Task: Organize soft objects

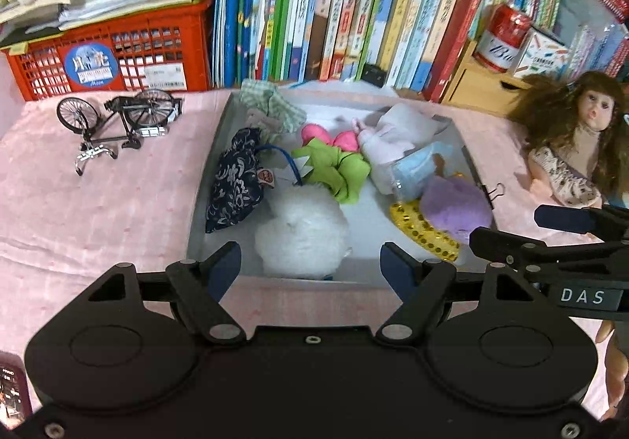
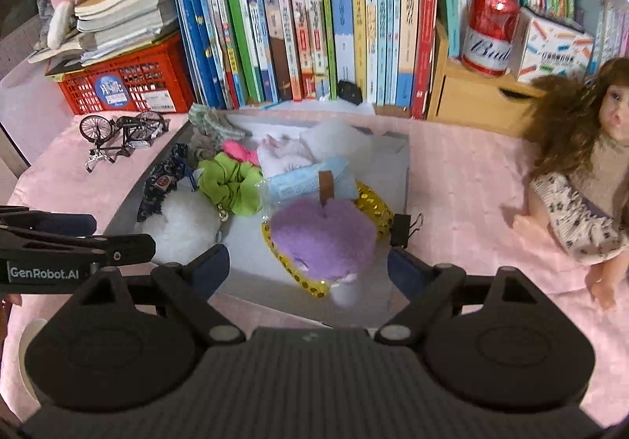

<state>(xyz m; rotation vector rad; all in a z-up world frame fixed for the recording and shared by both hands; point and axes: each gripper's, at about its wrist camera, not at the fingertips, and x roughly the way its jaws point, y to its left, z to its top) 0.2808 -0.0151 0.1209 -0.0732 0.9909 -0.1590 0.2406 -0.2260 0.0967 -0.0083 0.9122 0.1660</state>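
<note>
A grey shallow box (image 1: pixel 204 179) (image 2: pixel 397 171) on the pink cloth holds several soft things: a white fluffy plush (image 1: pixel 302 230) (image 2: pixel 184 226), a dark blue floral pouch (image 1: pixel 236 179), a green scrunchie (image 1: pixel 334 168) (image 2: pixel 232 183), a purple plush (image 1: pixel 458 207) (image 2: pixel 322 234) on a gold sequin band (image 1: pixel 422 230), a pale rabbit plush (image 1: pixel 393 136) and a blue packet (image 2: pixel 310 179). My left gripper (image 1: pixel 310 266) is open and empty over the box's near edge by the white plush. My right gripper (image 2: pixel 308 268) is open and empty over the purple plush.
A doll (image 1: pixel 574 148) (image 2: pixel 582 183) lies on the cloth right of the box. A model bicycle (image 1: pixel 118 120) (image 2: pixel 122 134) stands to the left. A red crate (image 1: pixel 106 57), a row of books (image 1: pixel 334 6) and a red can (image 2: pixel 491 32) line the back.
</note>
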